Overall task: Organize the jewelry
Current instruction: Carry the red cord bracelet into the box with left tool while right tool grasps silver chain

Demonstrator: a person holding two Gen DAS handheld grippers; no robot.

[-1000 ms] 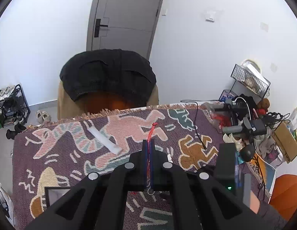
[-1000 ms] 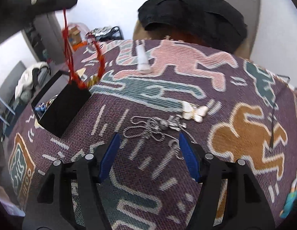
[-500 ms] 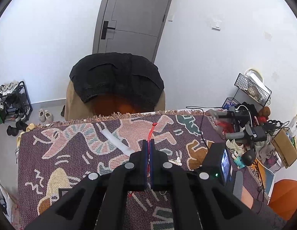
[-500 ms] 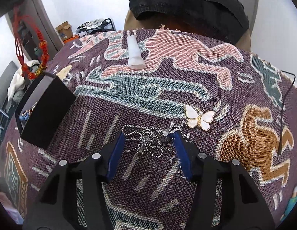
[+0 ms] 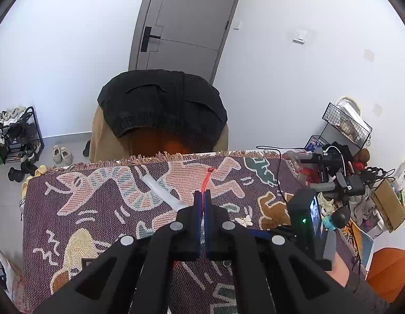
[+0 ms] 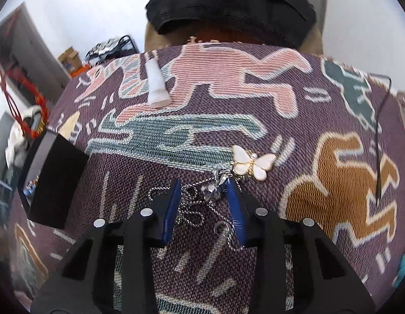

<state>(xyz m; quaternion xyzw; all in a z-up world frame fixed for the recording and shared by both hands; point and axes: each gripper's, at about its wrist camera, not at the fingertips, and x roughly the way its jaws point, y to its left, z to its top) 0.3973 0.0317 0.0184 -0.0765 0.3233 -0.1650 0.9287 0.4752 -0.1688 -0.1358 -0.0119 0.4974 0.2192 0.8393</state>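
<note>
The left gripper (image 5: 202,196) clamps a red cord (image 5: 206,180); the right gripper (image 6: 205,187) is closing around a silver chain (image 6: 194,204), apparently not yet pinched.

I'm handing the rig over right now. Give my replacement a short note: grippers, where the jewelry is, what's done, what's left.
Left gripper: shut on the red cord of the beaded piece, which dangles above the black box.
Right gripper: jaws closing around the silver chain on the blanket; not gripped yet.
Butterfly clip lies just beyond the chain.
Done: nothing is seen placed from here.
Left: box the red piece, chain, butterfly.
</note>
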